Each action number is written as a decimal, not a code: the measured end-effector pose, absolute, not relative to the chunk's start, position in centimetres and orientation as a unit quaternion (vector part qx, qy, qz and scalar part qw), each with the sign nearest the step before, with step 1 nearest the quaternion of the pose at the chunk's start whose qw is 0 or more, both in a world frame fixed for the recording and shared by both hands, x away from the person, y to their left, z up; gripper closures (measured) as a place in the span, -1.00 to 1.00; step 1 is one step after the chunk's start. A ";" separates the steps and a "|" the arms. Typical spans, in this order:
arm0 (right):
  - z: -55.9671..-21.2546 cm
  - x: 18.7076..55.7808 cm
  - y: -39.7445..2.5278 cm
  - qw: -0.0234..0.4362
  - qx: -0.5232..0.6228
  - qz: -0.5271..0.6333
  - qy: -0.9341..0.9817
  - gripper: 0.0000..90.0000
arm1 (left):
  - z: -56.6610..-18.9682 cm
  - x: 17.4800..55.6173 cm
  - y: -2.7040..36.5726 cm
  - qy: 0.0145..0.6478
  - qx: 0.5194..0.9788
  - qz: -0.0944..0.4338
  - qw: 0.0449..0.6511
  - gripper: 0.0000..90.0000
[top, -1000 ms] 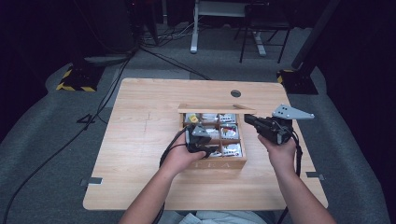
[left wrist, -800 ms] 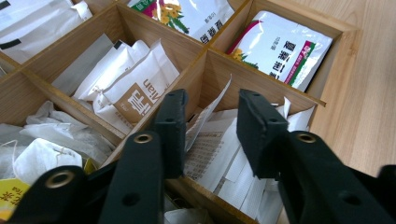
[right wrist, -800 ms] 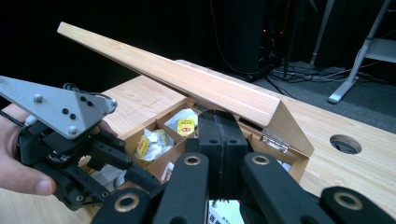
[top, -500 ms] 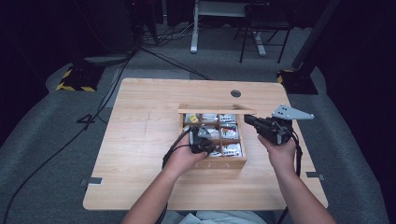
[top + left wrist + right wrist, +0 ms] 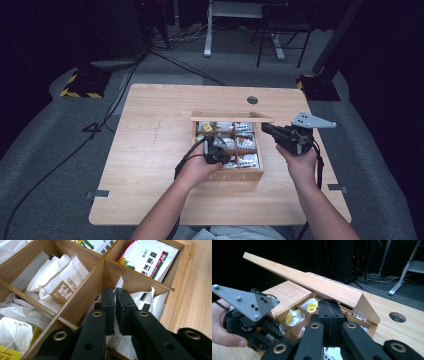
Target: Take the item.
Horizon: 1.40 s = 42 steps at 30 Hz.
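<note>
A wooden tea box [image 5: 227, 175] stands open at the table's middle, its lid [image 5: 232, 118] tilted up at the back. Its compartments hold tea packets: white-and-brown ones [image 5: 60, 282], a green-and-red printed one [image 5: 150, 257], and loose bags [image 5: 20, 322]. My left gripper [image 5: 216, 152] dips into the front left compartment. Its jaws [image 5: 115, 293] are pressed together on the edge of a white tea packet [image 5: 119, 282]. My right gripper [image 5: 265, 127] hovers by the box's right side, shut and empty [image 5: 329, 312]. It faces the lid [image 5: 312, 282] and the left gripper [image 5: 249, 322].
A round cable hole [image 5: 252, 100] lies in the table [image 5: 150, 150] behind the box. Bare wood spreads to the left and in front of the box. Beyond the table are floor cables, a desk leg [image 5: 207, 30] and yellow-black striped bases [image 5: 80, 85].
My left gripper has shifted slightly right and toward the person inside the box. The right gripper has stayed in place.
</note>
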State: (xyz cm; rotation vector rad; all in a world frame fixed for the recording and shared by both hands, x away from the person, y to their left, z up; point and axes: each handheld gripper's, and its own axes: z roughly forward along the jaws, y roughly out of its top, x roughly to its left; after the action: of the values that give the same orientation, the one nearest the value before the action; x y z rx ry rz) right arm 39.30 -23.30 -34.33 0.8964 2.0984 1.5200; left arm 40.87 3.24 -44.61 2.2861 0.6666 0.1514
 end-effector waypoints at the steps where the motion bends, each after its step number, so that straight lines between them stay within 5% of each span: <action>1: -34.3 39.3 -23.3 0.199 0.320 0.543 0.750 1.00 | -44.6 40.9 3.3 0.260 0.890 0.059 0.370 0.93; 42: -34.3 39.4 -23.3 0.196 0.323 0.545 0.748 1.00 | -39.6 39.4 4.8 0.238 0.855 0.094 0.451 1.00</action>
State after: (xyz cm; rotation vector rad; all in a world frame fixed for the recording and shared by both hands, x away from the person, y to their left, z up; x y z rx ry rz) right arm 39.37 -23.30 -34.27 0.9059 2.0970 1.5267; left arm 39.40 4.76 -39.59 2.1135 0.5892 0.2311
